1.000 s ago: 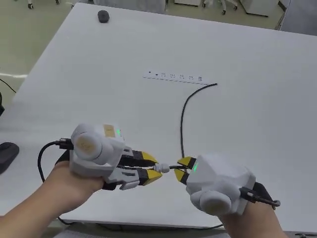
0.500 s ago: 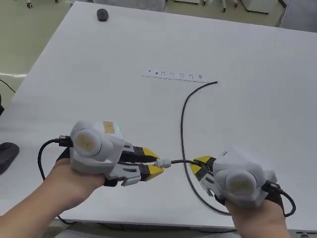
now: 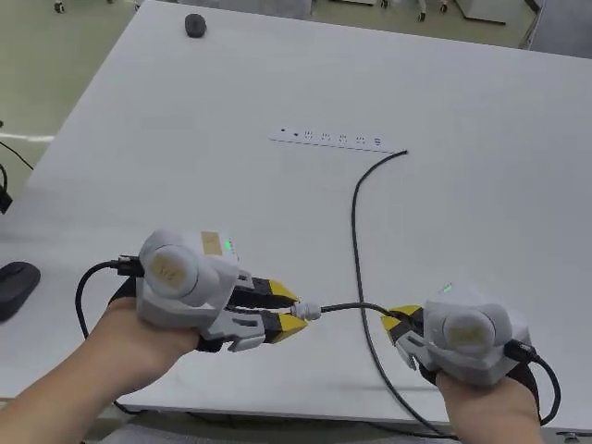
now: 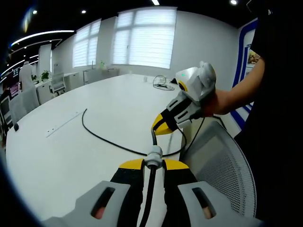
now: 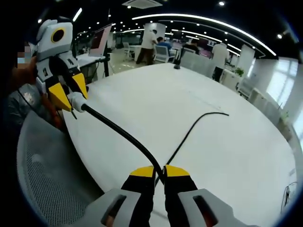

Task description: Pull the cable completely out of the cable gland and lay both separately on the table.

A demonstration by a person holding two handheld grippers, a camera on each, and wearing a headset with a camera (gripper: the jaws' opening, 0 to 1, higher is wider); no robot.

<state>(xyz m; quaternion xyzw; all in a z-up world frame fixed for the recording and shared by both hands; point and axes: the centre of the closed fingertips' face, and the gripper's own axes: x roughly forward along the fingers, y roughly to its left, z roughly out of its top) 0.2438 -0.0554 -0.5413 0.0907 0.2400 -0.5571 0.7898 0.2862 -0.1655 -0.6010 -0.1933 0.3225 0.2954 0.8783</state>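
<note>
In the head view, both of our hands sit low over the near edge of the wide, smooth white table. The left white plastic gripper with yellow-tipped jaws points to the right, and its jaws are closed on the small white ribbed cable gland. The matching right gripper faces it a little apart, pinching the thin black cable. The cable spans the gap between them. Its long tail runs up the table and ends near a flat white power strip. Our left forearm comes in from the lower left, and our right wrist rises from the bottom edge.

The left gripper view adds what the head view hides. The cable passes through the gland and runs back between our nearly closed jaws. The right gripper hangs ahead, gripped by a hand above a grey mesh chair back.

In the right gripper view, our yellow tips are almost together, clamped on the glossy cable. The left gripper holds the gland at upper left. People stand in the room beyond the table.
</note>
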